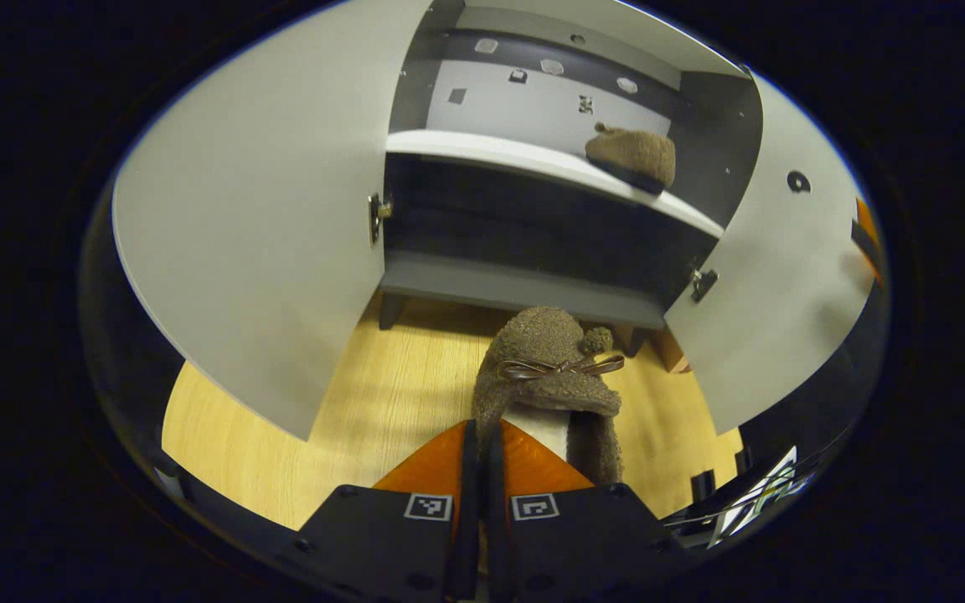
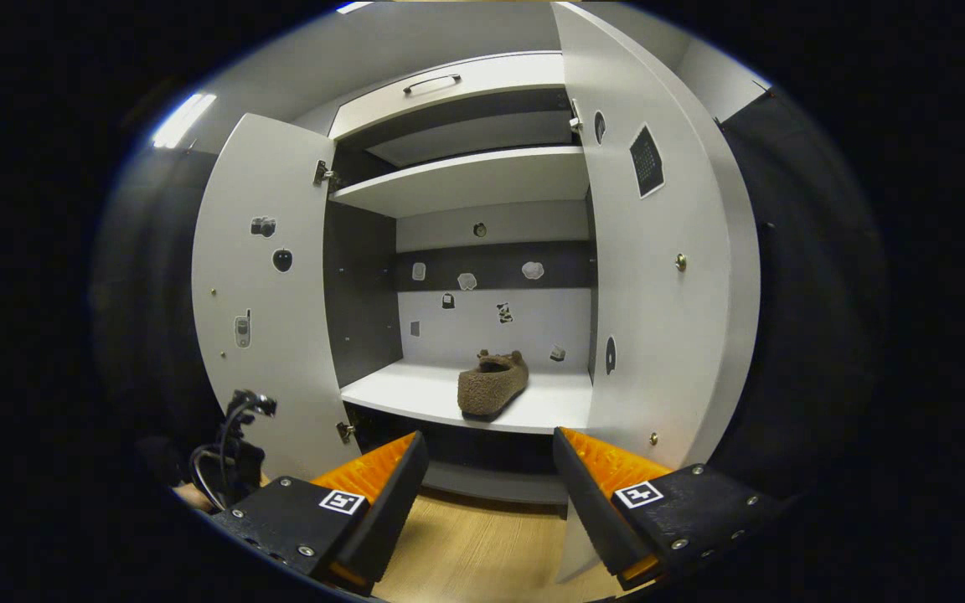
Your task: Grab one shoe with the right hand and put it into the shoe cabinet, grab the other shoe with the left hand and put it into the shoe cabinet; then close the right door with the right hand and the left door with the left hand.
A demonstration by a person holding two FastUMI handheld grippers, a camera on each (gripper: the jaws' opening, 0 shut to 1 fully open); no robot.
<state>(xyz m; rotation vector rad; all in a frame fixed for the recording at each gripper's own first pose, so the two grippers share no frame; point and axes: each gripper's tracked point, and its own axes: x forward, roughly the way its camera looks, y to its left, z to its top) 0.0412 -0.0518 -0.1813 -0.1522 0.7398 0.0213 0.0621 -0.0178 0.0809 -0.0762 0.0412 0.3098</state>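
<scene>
left gripper clamping shoe, second shoe shelved

A brown fuzzy slipper with a thin bow sits pinched at its rim between the left tongs, over the light wooden floor. Ahead stands the white two-door shoe cabinet, doors swung to either side. On its shelf, beyond the spread right tongs, rests a second brown fuzzy slipper.
</scene>
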